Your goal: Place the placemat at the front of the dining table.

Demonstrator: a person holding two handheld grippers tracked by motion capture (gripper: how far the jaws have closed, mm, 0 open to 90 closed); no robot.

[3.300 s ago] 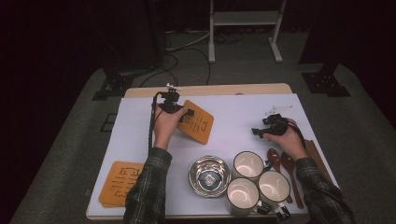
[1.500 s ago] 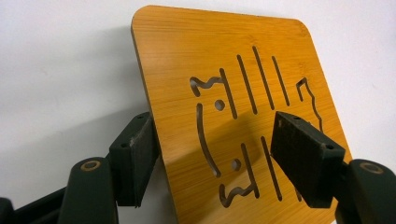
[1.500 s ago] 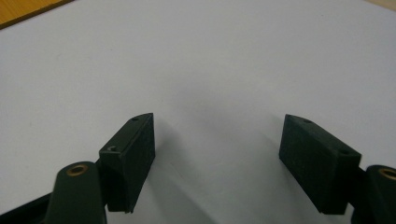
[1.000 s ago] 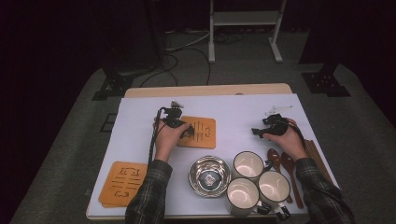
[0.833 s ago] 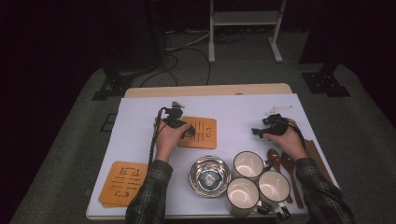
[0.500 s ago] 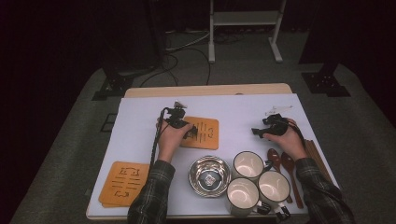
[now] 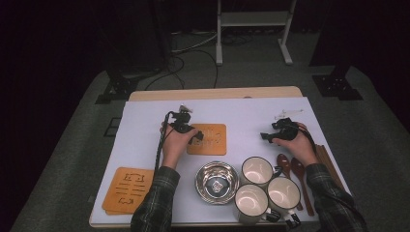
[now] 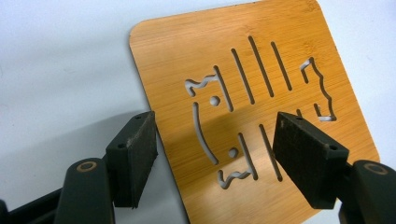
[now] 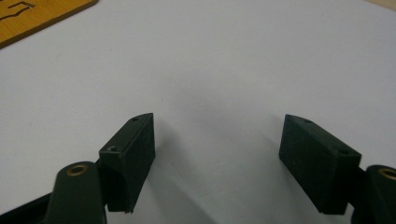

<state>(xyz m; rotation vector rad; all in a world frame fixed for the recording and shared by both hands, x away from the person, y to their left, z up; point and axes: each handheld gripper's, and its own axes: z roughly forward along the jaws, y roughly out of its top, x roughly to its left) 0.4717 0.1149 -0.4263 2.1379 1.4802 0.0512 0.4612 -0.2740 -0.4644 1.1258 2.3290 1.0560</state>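
Bamboo trivet (image 8: 252, 116) flat on white sheet, cut-out slots visible, left gripper (image 8: 215, 154) spread

A wooden table (image 7: 212, 93) is being covered by a white sheet (image 7: 251, 113). On the sheet, a bamboo trivet (image 7: 208, 139) is lying flat near the middle, more trivets (image 7: 129, 189) are being kept stacked at the near left corner, and a steel bowl (image 7: 217, 181), three mugs (image 7: 263, 186), two dark spoons (image 7: 294, 170) and chopsticks (image 7: 331, 166) are being kept along the near right side.
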